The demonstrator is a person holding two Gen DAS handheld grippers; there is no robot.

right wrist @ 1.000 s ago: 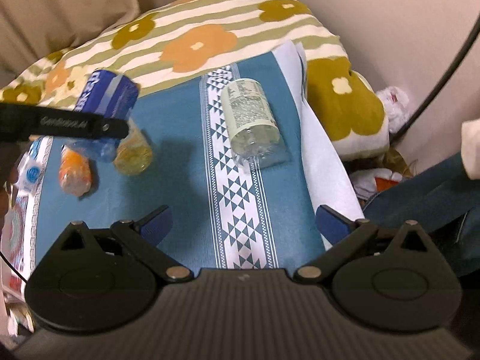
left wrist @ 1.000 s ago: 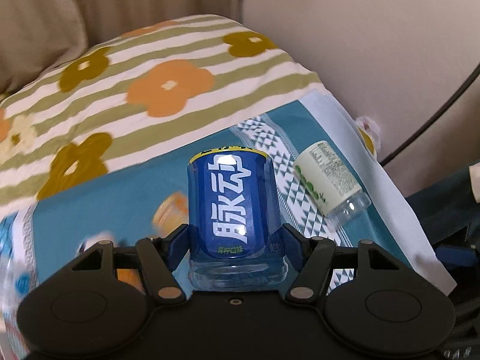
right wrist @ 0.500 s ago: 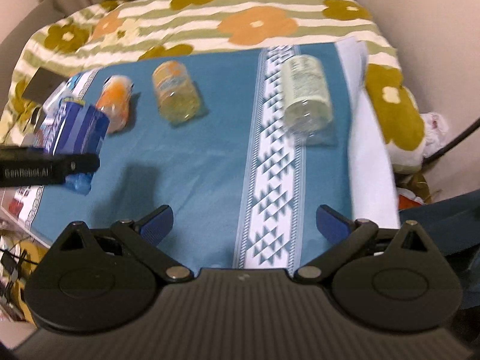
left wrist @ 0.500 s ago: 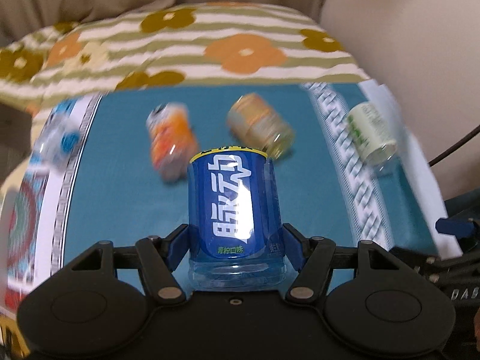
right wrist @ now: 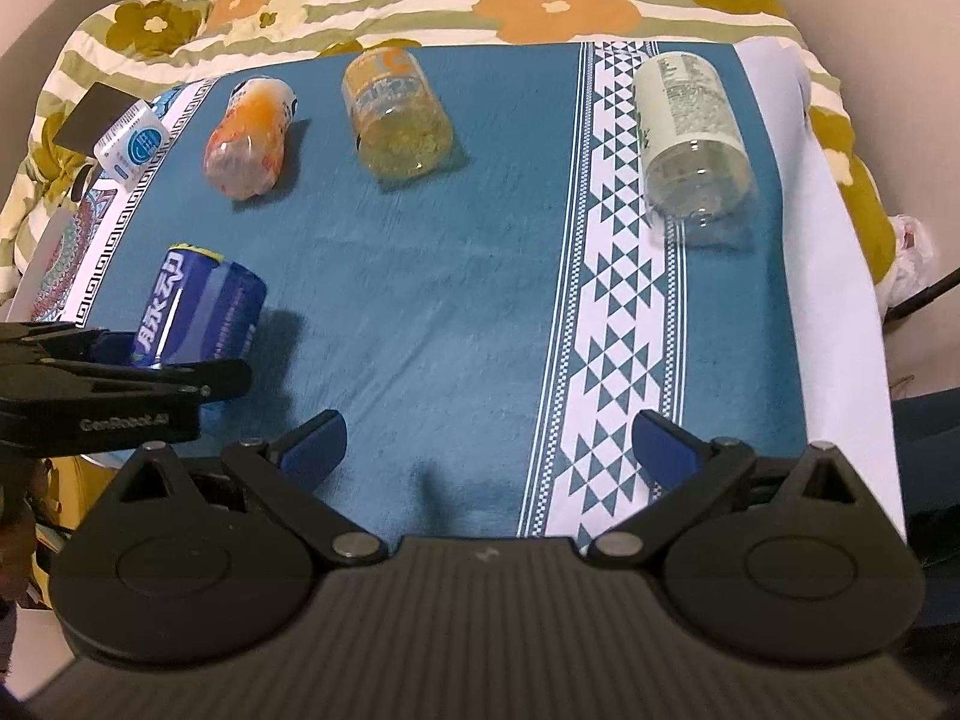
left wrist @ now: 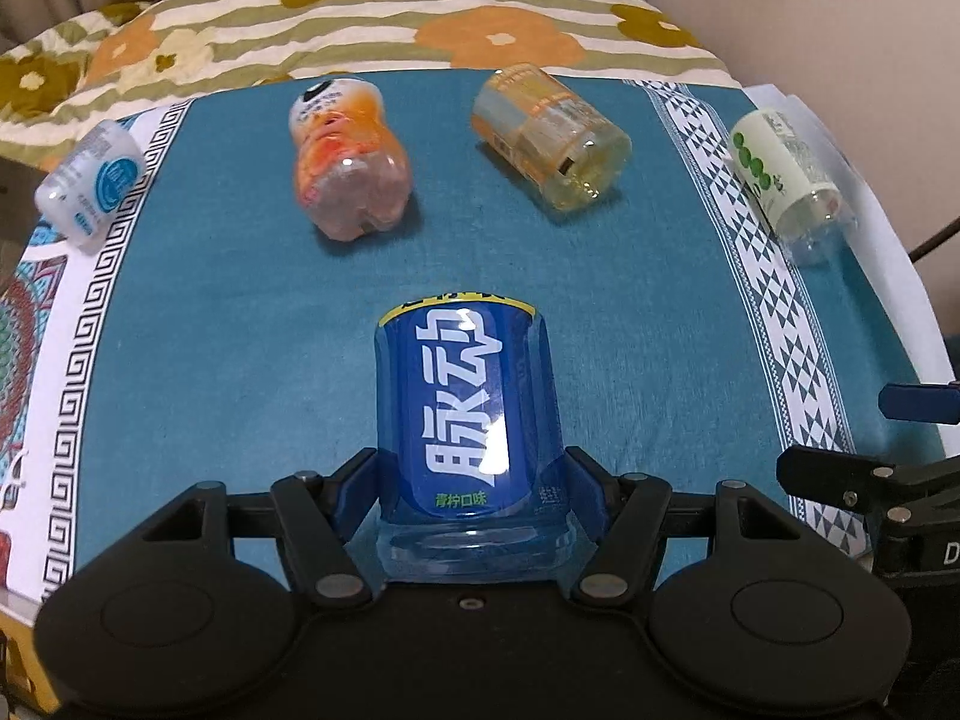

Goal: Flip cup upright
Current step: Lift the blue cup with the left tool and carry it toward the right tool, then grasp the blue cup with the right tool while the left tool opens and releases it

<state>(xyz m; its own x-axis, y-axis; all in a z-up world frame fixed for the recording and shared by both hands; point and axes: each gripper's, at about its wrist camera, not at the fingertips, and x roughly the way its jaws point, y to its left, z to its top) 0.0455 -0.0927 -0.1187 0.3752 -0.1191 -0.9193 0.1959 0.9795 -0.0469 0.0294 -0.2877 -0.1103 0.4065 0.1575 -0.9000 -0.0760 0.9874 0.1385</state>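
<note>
My left gripper [left wrist: 471,480] is shut on a blue cup [left wrist: 465,414] cut from a bottle, with white characters on its label. It holds the cup near its clear base, rim pointing away from me, over the blue cloth [left wrist: 240,312]. In the right wrist view the same blue cup [right wrist: 201,309] shows at the left, tilted, held by the left gripper [right wrist: 168,375]. My right gripper [right wrist: 489,441] is open and empty above the cloth's near edge.
Several other cups lie on their sides on the cloth: an orange one [left wrist: 348,168], a yellow one [left wrist: 552,132], a white-green one [left wrist: 783,174] at the right and a small white-blue one [left wrist: 93,183] at the left. A flowered quilt [left wrist: 420,18] lies behind.
The left gripper has swung left and back with the blue cup, so the whole row of lying cups is now in its view. The right gripper has pulled back and stayed open.
</note>
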